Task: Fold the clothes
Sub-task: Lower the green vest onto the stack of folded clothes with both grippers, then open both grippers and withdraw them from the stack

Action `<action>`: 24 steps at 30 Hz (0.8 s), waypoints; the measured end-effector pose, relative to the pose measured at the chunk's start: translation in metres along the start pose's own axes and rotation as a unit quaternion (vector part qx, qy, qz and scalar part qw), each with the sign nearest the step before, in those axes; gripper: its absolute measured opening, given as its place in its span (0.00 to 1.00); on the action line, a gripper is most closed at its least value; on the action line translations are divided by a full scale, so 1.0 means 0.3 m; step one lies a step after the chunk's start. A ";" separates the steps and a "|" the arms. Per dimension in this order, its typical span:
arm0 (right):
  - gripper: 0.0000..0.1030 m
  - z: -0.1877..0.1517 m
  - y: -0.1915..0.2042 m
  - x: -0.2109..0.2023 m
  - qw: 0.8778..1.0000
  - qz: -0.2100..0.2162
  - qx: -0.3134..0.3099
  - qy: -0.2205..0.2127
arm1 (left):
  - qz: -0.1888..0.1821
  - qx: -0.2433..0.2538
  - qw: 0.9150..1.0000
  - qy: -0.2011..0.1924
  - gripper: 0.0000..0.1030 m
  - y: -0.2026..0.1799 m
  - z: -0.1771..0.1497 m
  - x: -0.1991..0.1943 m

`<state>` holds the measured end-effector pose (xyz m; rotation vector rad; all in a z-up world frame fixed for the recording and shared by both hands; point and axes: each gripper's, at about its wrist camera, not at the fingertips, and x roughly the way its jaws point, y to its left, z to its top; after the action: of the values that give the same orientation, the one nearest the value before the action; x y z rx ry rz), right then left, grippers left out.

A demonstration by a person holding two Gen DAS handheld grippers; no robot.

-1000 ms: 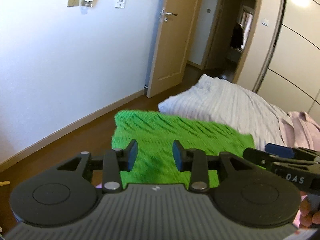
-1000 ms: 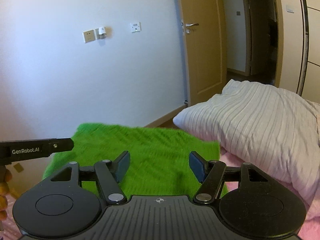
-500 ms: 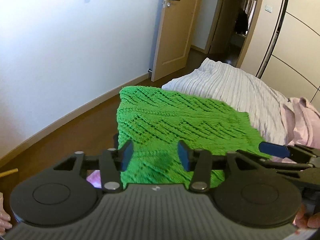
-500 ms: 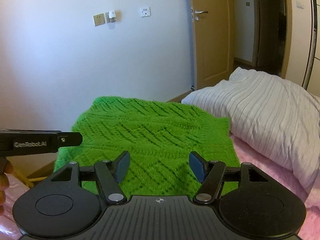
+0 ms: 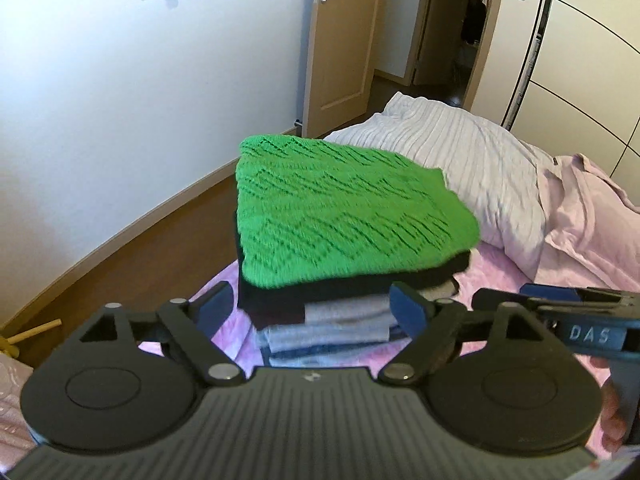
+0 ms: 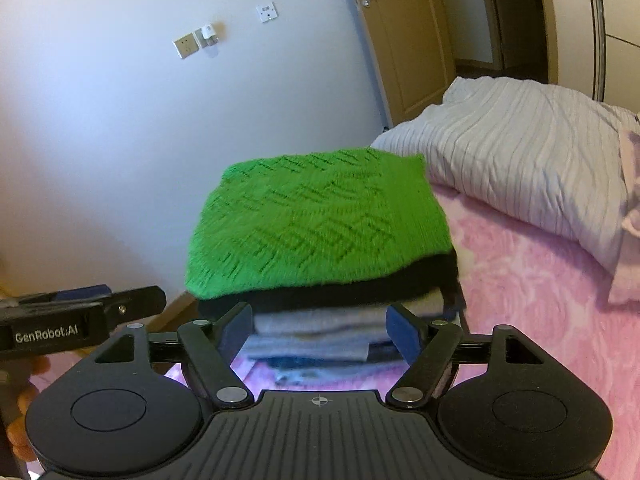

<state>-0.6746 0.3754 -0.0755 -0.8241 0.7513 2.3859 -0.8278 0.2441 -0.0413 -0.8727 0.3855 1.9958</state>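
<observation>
A folded green knitted sweater (image 5: 344, 216) (image 6: 320, 220) lies on top of a stack of folded clothes (image 5: 332, 320) (image 6: 320, 296), black, grey and blue, on the pink bedspread (image 6: 540, 300). My left gripper (image 5: 310, 304) is a little short of the stack's near side. Its jaws are opening and nothing is gripped between them. My right gripper (image 6: 320, 320) hovers beside it, also facing the stack, its jaws opening wide with nothing pinched. Each gripper shows at the edge of the other's view: the right gripper (image 5: 560, 300) and the left gripper (image 6: 100, 300).
A white striped duvet (image 5: 460, 160) is bunched behind the stack, with a pale pink shirt (image 5: 592, 208) to its right. The bed's edge drops to a wooden floor (image 5: 160, 248) on the left, by a white wall. A door (image 5: 344, 40) stands beyond.
Both grippers have drawn back from the green sweater and risen a little. Their jaws have widened, the left much more. The stack under the sweater has come into view.
</observation>
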 end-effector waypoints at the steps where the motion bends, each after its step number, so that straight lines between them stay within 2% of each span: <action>1: 0.69 -0.015 0.001 -0.030 1.000 0.003 0.000 0.000 | 0.001 0.001 1.000 -0.002 0.83 -0.008 -0.018 -0.029; 13: 0.70 -0.210 0.026 -0.367 0.999 0.004 -0.031 0.011 | 0.006 -0.006 1.000 -0.007 0.92 -0.117 -0.260 -0.344; 18: 0.70 -0.279 0.040 -0.465 0.999 0.004 -0.052 0.013 | 0.018 -0.008 1.000 -0.014 0.99 -0.151 -0.341 -0.441; 24: 0.70 -0.333 0.056 -0.556 0.997 0.006 -0.076 0.011 | 0.030 -0.013 0.999 -0.019 0.99 -0.189 -0.411 -0.534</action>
<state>-0.5306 0.2541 -0.0246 -0.9099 0.5893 2.4730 -0.6718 0.1070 -0.0108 -0.8466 0.3692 2.0742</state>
